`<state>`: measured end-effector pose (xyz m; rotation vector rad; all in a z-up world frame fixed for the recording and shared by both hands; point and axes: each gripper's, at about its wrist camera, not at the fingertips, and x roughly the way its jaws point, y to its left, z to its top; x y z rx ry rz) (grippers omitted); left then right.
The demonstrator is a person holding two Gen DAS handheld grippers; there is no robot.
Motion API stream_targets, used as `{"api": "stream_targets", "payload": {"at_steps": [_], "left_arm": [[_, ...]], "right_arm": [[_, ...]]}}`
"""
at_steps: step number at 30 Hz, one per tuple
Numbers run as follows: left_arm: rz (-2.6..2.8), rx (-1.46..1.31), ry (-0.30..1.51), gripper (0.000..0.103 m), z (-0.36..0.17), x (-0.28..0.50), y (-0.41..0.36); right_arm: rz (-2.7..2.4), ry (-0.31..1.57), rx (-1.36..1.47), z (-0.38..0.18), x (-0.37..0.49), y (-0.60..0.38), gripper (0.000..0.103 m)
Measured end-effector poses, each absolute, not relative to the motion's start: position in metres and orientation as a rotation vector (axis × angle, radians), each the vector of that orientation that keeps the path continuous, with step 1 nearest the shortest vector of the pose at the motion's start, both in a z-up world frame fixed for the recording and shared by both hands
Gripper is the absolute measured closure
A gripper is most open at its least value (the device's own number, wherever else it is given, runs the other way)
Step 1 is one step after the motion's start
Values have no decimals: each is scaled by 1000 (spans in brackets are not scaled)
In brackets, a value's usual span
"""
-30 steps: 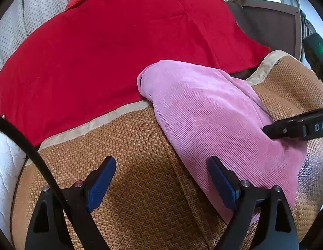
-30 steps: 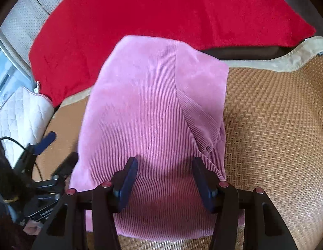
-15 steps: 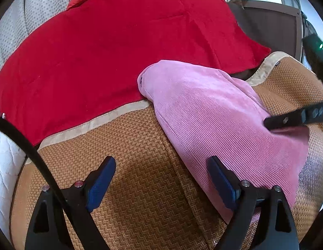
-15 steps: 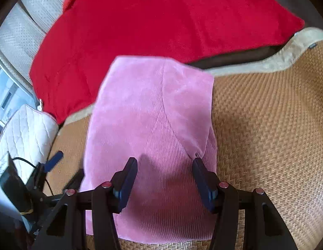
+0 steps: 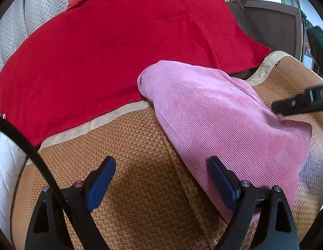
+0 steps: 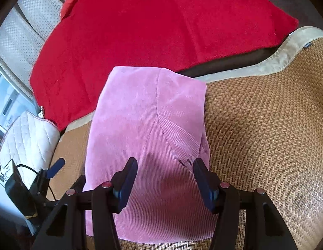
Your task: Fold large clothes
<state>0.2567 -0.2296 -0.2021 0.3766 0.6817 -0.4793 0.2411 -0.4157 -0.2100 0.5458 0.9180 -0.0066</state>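
While both tools hang over the seat, this is how it stands:

Pink garment [image 6: 146, 145]: a folded corduroy piece lying flat on the woven mat [image 6: 265, 135], filling the middle of the right wrist frame; in the left wrist frame it [image 5: 224, 120] runs from centre to lower right.

Garment edges: the far edge touches, perhaps just overlaps, the red blanket [image 6: 161, 25]; the right edge runs straight down the mat; the near edge ends just short of the frame bottom, with mat showing below it.

Right gripper [image 6: 165, 179]: fingers spread wide above the near half of the garment, nothing between them; whether the tips touch the cloth cannot be told.

Left gripper [image 5: 161, 177]: fingers also spread wide, holding nothing, over bare mat [image 5: 140, 166]; its right finger [image 5: 221, 179] overlaps the garment's left edge in the picture.

Open room: broad bare mat at the right of the right wrist frame, and at lower centre of the left wrist frame.

Borders: a beige trim [image 5: 94, 125] edges the mat against the blanket; a white quilted cushion [image 6: 28, 141] sits at the left.
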Motion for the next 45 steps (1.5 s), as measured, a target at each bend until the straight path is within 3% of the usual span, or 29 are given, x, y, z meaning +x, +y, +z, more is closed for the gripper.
{"api": "stream_targets", "payload": {"at_steps": [5, 13, 18, 29, 38, 45], "left_arm": [[-476, 380, 678, 13, -202, 255, -230], [-479, 370, 684, 13, -202, 257, -228], [-483, 362, 690, 13, -202, 258, -228], [-520, 275, 687, 13, -193, 261, -218], [-495, 280, 684, 13, -195, 259, -214], [-487, 276, 696, 13, -198, 264, -212]], "right_arm": [[1, 1027, 499, -232, 257, -397, 43], [-57, 970, 461, -212, 248, -403, 42], [-82, 977, 505, -210, 245, -421, 36], [-23, 950, 714, -220, 241, -450, 35], [-202, 854, 325, -183, 234, -406, 35], [-245, 812, 192, -170, 233, -388, 35]]}}
